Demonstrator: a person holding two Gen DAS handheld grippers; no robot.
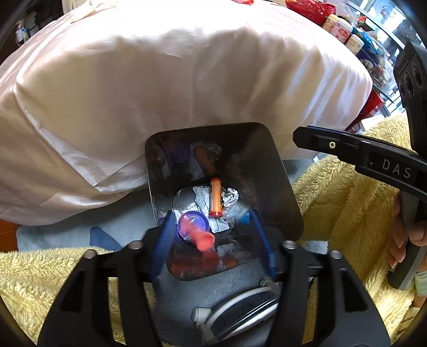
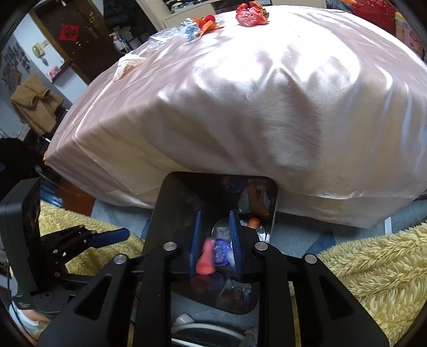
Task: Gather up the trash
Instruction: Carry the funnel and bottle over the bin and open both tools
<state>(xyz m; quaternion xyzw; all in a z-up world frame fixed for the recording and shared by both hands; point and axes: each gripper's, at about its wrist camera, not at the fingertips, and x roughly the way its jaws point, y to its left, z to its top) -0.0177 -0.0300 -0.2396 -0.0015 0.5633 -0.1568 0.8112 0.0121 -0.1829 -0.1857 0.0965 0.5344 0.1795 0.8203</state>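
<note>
Both tools hang over the black bin (image 1: 267, 170) beside the bed (image 2: 240, 112) so trash drops straight in. The left tool (image 1: 210, 235) stands open and empty, a blurred pink-and-purple scrap (image 1: 198, 232) apparently loose below. The right tool (image 2: 216, 248), barely parted, brackets that scrap (image 2: 213, 253); contact is unclear.

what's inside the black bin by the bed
Inside the black bin lie an orange tube, crumpled clear wrappers, a purple lid and a blurred pink piece. Anything beneath that litter is covered.

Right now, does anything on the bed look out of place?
Yes. Trash lies along the far edge of the bed: a crumpled red wrapper, an orange and blue scrap pile, clear plastic and a white tissue, not in the bin.
</note>
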